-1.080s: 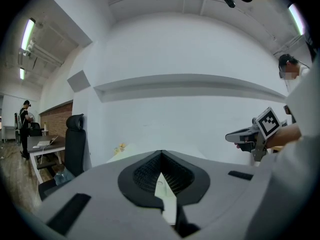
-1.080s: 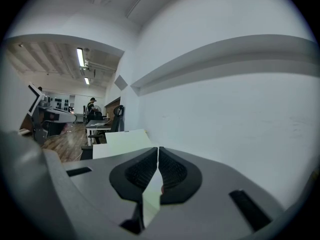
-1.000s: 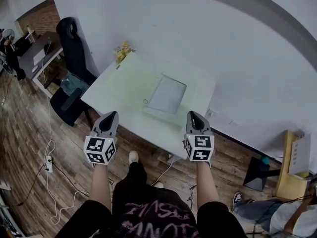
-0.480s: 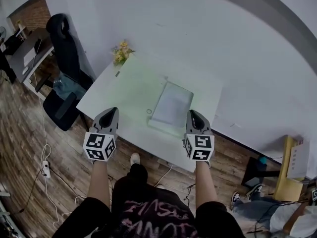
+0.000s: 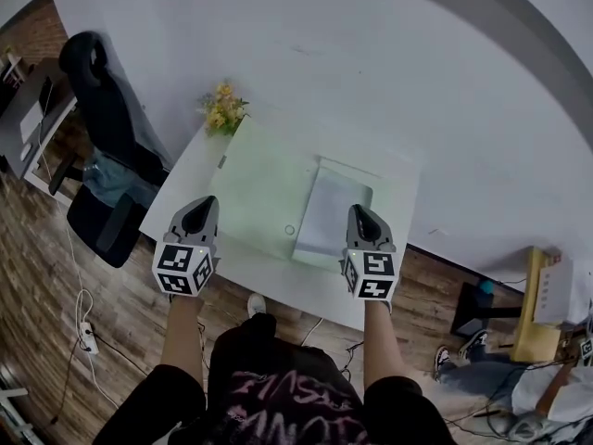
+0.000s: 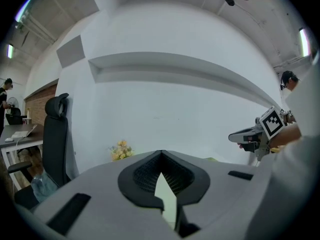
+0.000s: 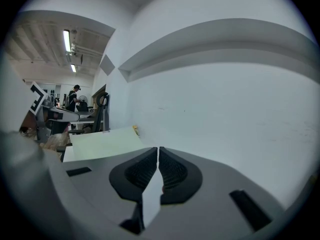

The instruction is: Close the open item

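— From the head view, where is the thing to be shut?
— The flat pale-grey, laptop-like slab (image 5: 331,213) lies on the right half of the white table (image 5: 185,188). It's on the right side of the pale green mat (image 5: 264,184), close to the near edge. From above I can't tell how far its lid stands open. A bunch of yellow flowers (image 5: 222,108) sits at the far left corner.
— And the grippers?
— Both hang in the air at the near edge. The left gripper (image 5: 201,209) is by the mat's left side, the right gripper (image 5: 361,215) just beside the slab. Neither touches anything.
— The left gripper view?
— Its fingers meet at the tips with nothing between them. The flowers (image 6: 120,151) and the wall lie beyond.
— The right gripper view?
— Those fingers are together bar a thin slit, also empty, with the mat (image 7: 102,143) off to the left.
— Which step is this, then?
— The approach, I'd judge, with closing not begun. Next, one gripper needs to come down to the lid's free edge and press it flat.
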`<state>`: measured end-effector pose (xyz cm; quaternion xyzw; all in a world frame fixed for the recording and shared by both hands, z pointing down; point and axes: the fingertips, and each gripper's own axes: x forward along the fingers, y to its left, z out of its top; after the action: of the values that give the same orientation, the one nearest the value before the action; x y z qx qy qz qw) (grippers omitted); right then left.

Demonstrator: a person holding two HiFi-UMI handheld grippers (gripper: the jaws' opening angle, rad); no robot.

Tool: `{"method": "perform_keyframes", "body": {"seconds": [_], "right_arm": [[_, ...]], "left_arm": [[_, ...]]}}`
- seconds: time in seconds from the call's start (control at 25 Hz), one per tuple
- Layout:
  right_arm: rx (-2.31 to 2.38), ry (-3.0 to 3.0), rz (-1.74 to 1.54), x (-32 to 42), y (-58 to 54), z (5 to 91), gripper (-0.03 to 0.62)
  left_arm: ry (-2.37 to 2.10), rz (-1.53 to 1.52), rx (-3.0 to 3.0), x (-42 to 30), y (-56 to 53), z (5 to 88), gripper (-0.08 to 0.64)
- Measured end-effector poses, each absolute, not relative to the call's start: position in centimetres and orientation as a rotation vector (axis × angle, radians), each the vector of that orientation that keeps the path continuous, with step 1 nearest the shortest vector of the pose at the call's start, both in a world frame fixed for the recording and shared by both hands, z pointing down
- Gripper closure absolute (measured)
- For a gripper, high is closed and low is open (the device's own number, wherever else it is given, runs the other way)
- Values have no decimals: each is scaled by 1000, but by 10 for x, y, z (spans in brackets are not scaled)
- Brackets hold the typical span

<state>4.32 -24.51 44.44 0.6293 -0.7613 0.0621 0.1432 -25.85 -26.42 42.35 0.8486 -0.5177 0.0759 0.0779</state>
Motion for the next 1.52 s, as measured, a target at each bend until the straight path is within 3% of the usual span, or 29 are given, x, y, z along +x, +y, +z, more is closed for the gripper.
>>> {"method": "perform_keyframes", "body": {"seconds": [1.04,1.24,1.52], "right_arm": [[1753,-2124,272,-12,-322,498,566],[1742,-2101,282,-19,-324,508,566],[1774,-2068,318,-13,-323,513,566]], "left_arm": [[-1434,409,2499,-334,-350,493,546],[-1376,445,2478,-337,-354,517,462],[-1203,441,2549,-310,-353,529,462]]}}
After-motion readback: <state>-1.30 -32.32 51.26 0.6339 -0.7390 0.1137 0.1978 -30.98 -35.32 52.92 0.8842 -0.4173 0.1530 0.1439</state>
